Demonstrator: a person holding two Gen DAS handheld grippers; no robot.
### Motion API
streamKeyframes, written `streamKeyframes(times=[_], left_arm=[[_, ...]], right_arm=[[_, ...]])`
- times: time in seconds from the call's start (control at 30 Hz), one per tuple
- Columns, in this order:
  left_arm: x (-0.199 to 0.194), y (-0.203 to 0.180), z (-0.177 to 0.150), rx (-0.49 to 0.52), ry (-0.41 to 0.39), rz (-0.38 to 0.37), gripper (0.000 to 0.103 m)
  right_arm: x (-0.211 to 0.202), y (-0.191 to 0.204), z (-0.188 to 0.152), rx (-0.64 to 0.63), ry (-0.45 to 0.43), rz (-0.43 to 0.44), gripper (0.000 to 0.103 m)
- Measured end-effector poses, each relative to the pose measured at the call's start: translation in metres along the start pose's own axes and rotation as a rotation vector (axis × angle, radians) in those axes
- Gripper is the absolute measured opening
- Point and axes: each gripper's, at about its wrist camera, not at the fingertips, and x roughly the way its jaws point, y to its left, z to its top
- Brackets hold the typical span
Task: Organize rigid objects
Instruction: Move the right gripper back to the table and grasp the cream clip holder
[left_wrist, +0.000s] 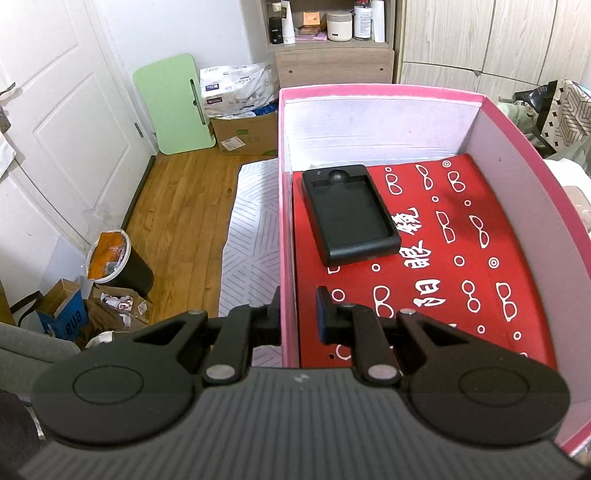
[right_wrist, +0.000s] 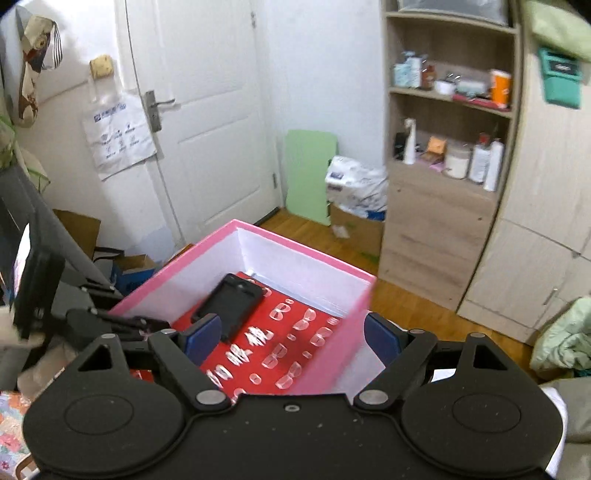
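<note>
Progress looks partial: one rigid object is already stowed, and whether more remain cannot be told, since no loose items waiting to be sorted appear in either view.

Nearest in the left wrist view, the left gripper (left_wrist: 297, 314) at bottom centre is clamped on the left side wall of the pink cardboard box with white inner walls (left_wrist: 286, 206), one finger outside the wall and one inside, so it seems to be steadying the box. Just beyond, the box floor is covered by a red cloth printed with white glasses shapes and characters (left_wrist: 461, 236). On that cloth, toward the far left corner of the box, lies the black rectangular plastic tray-like case with a round knob at its far end (left_wrist: 349, 214), flat and apart from both grippers.

In the right wrist view the right gripper (right_wrist: 291, 336) sits at lower centre with its blue-padded jaws spread wide and nothing between them; it hangs above the near end of the box, whose right wall crosses in front of it.

Only the left view shows the grip on the wall and the case's recessed top clearly. Only the right view, somewhat blurred, shows the left gripper's body from outside at middle left, plus the white door with a metal handle (right_wrist: 207, 110) and the full wooden shelf unit (right_wrist: 447, 155) farther back.
</note>
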Motion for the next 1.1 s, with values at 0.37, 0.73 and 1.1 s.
streamKeyframes(times=[0.37,0.73,1.1], left_arm=[[0.000,-0.002,0.001,0.008,0.003,0.002,0.015],[-0.001,0.003,0.000,-0.008,0.000,-0.011,0.015],[-0.003,0.002,-0.001,-0.011,-0.011,-0.011,0.015]], right_arm=[[-0.036,-0.054,-0.092,0.122,0.020,-0.091,0.088],[-0.030,-0.067,-0.155,0.054,0.113,-0.145,0.086],[-0.019,-0.069,-0.166,-0.051,0.135,-0.120,0.067]])
